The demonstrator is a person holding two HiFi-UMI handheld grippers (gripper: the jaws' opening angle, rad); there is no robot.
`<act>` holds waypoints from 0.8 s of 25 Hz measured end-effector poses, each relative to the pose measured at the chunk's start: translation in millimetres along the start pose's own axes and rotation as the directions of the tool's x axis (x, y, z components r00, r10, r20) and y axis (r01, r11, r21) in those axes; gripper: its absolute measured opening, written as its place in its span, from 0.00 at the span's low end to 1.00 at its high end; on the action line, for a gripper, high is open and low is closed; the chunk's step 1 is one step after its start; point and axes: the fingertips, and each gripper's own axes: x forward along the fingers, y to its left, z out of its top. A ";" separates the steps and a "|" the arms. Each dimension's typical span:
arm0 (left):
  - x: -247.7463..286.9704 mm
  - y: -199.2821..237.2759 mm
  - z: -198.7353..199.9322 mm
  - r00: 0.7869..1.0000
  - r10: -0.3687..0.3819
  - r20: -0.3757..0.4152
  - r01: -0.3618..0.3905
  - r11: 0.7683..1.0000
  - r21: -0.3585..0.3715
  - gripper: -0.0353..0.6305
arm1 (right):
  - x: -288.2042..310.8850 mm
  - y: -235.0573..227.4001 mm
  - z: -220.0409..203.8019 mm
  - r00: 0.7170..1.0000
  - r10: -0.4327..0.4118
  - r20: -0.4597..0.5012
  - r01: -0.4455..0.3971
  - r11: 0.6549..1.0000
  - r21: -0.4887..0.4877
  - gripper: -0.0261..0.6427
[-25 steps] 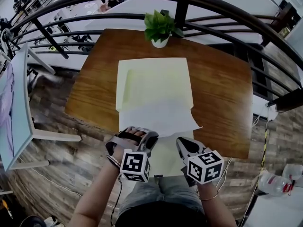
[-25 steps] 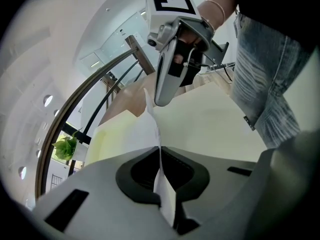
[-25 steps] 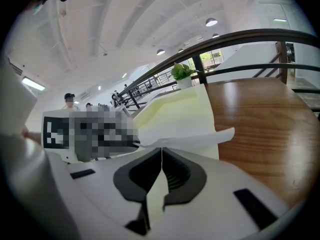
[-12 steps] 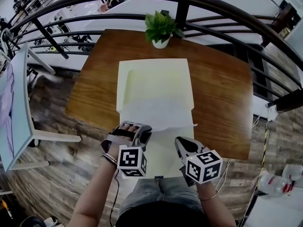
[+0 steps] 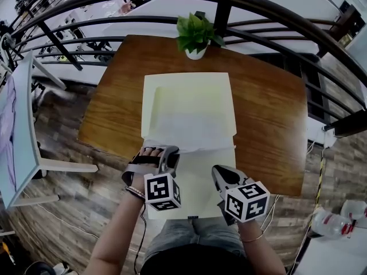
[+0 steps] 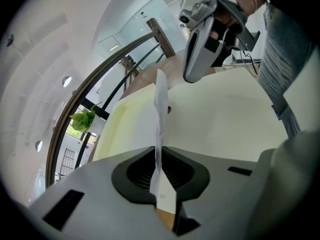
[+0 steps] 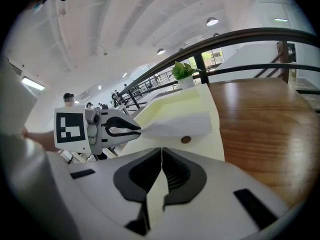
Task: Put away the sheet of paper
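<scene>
You are looking down on a wooden desk [image 5: 269,113] that is carrying a potted plant [image 5: 195,34] beside a dark curved railing [image 5: 258,7]; plank floor [image 5: 69,211] is showing below, round ceiling lights [image 7: 212,21] are glowing.

no words, numbers or brands were readable, only black-and-white square code patterns showed on the left gripper [image 5: 163,150] and right gripper [image 5: 218,171]

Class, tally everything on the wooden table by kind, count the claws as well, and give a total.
Potted plant: 1
Cream envelope: 1
White sheet of paper: 1
Claws: 2, the left claw and the right claw
Total: 5
</scene>
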 end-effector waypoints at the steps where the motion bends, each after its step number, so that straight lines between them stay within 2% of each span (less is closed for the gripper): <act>1: 1.7 1.0 -1.0 1.000 0.001 -0.004 -0.001 1.000 -0.007 0.09 | 0.4 -0.7 1.7 1.000 -0.004 0.005 0.004 1.000 0.001 0.08; 4: 6.6 4.1 -2.8 1.000 0.001 -0.015 -0.001 1.000 -0.027 0.10 | 2.4 -2.2 6.2 1.000 -0.009 0.012 0.009 1.000 0.005 0.08; 8: 15.6 5.5 -5.7 0.999 -0.021 -0.045 0.019 0.999 -0.034 0.22 | 7.8 -3.9 7.6 1.000 -0.007 0.000 0.007 1.000 0.006 0.08; 15: 23.9 19.6 -7.8 0.995 0.030 -0.094 -0.036 0.997 -0.064 0.22 | 12.8 -5.5 14.2 1.000 -0.003 0.000 0.003 1.000 0.007 0.08; 20: 33.6 19.0 -4.7 0.992 0.031 -0.119 -0.039 0.997 -0.068 0.22 | 15.6 -12.1 18.8 1.000 -0.011 0.002 0.011 1.000 0.009 0.08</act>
